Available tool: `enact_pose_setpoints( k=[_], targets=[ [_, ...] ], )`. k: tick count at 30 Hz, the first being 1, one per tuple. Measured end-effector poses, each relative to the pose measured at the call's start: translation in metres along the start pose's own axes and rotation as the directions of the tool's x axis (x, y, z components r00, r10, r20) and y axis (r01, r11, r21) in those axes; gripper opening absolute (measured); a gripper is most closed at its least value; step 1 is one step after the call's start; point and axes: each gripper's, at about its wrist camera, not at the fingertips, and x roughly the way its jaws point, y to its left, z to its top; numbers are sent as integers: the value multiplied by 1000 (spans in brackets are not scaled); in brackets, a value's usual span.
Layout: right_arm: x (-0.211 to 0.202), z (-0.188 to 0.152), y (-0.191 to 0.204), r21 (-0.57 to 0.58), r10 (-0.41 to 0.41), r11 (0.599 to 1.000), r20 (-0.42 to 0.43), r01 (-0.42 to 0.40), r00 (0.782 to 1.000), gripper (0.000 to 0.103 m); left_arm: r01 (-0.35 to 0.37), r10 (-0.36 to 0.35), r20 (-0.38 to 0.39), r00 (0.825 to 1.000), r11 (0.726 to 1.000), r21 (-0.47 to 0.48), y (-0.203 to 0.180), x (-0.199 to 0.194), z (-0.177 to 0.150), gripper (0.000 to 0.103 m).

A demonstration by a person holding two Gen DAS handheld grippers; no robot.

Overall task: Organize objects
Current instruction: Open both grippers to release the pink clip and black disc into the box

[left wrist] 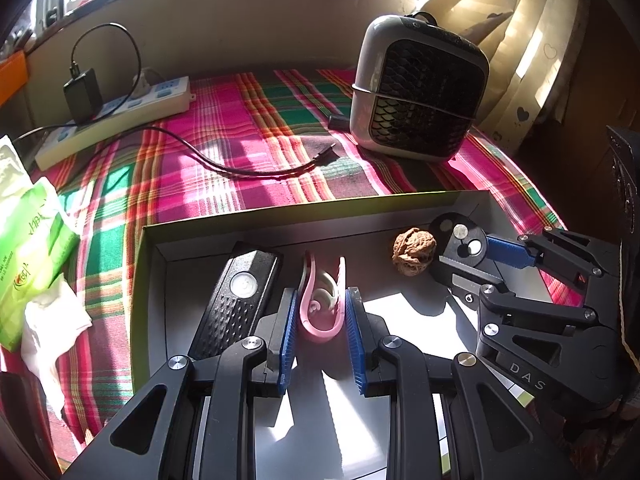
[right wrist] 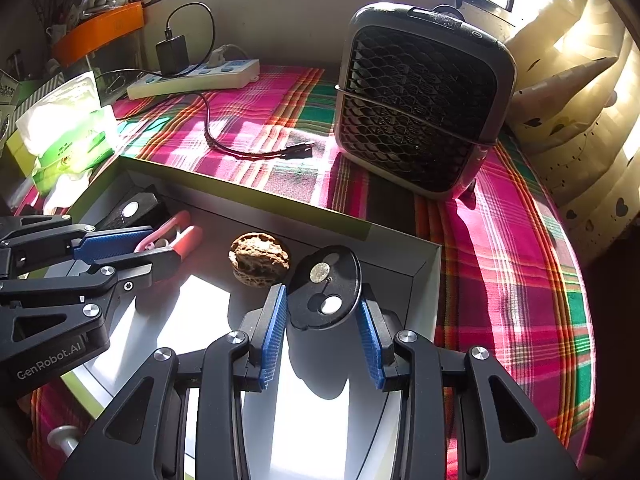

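Tissue pack point(left wrist: 28, 240) cropped at frame edge
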Motion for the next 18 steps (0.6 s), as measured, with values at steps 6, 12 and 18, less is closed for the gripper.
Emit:
enact_pose_setpoints(
  k=[6, 12, 18],
  targets=[
    [-1, 0, -1, 0, -9, 1000, 3, 9, 1000, 37, -1, 2, 4, 1000, 1000, -6, 1, -2, 0, 28],
    [-5, 0, 0, 4, -17, 1000, 14, 17, 1000, 44, 3, -3, 14, 1000, 1000, -5, 0, -7, 0, 32],
    [-10, -2, 0, 7, -22, 1000, 22, 22, 1000, 44, 5, -5, 25, 1000, 1000, -9, -1, -13, -3, 34]
  ],
)
